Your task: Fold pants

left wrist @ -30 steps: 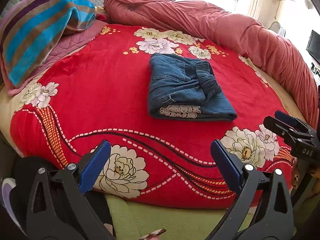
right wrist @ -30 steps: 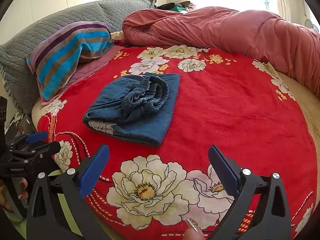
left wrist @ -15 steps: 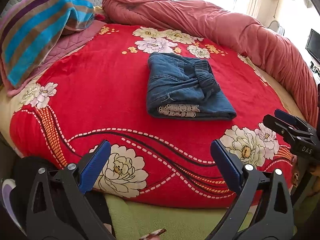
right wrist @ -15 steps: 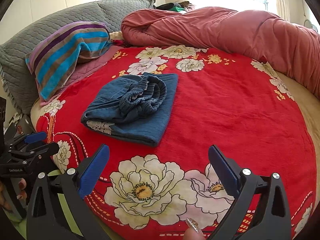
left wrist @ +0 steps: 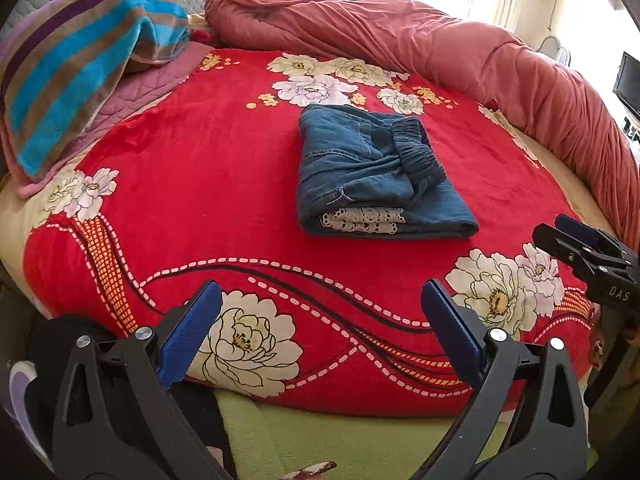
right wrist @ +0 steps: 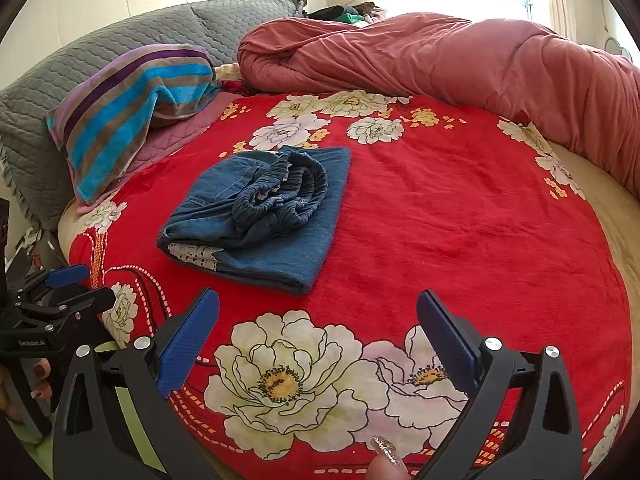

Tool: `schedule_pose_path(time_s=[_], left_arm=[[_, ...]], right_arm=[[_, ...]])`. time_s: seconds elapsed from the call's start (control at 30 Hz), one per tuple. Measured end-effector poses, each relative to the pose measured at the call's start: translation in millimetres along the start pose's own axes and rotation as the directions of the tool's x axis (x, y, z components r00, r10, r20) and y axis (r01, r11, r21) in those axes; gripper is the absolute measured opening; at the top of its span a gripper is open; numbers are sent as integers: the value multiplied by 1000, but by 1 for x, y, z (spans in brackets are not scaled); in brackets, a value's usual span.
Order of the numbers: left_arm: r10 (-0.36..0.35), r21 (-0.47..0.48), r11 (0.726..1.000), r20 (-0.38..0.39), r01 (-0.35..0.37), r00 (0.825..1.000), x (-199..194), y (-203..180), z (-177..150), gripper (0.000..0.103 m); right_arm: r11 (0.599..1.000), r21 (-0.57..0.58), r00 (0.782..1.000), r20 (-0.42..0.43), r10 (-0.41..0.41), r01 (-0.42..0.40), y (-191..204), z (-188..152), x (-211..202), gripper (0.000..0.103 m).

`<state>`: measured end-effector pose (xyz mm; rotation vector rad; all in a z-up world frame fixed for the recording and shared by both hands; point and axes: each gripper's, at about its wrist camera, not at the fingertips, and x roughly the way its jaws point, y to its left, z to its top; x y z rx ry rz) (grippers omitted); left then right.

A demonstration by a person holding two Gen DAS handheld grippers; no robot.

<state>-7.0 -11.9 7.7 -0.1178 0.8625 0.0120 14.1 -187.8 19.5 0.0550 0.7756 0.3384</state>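
The left gripper (left wrist: 318, 328) has its 2 blue fingers (left wrist: 188, 336) spread wide, and nothing is between them. The right gripper (right wrist: 316, 332) is the same: 2 fingers (right wrist: 446, 338) wide apart, holding nothing. Both hang over the near edge of the bed (right wrist: 608, 216), well apart from the pants.

The pants (left wrist: 372, 176) lie near the middle of the bed, on the red flower blanket (left wrist: 192, 168). They are folded into 1 small blue bundle. The stretchy waistband sits bunched on top, and a bit of white lace shows at the near end. The folding looks done, or almost done. The bunched top could maybe be patted flat, but that is only a guess.

Counting: 1 pair of pants, 2 grippers, 1 red blanket, 1 striped towel (right wrist: 132, 108) by the far left edge, and 1 big pink quilt (right wrist: 460, 60) along the far edge.
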Motion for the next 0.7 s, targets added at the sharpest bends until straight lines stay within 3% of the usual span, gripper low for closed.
schedule_pose_path(time_s=[0.27,0.37,0.5,0.63,0.7], left_arm=[[46,-69,997,-1,-46,999,6,23,6,93],[42,-107,993,6,-41,999,11,45,15,93],[118,-169,978,-40,-123,992,39,103,40,93],[228,-192,948,-140,-252,964,83,171,69,93],[272,-238,920,-187,-312,944,102,208,83,93]], right_arm=[[998,22,998,0,-57,57,-16,2,3,98],[994,50,995,-7,-95,95,-30,4,7,98],[977,112,983,-1,-182,181,-65,7,9,98],[921,186,938,-10,-346,341,-123,12,10,98],[869,245,900,-35,-434,429,-165,13,8,98]])
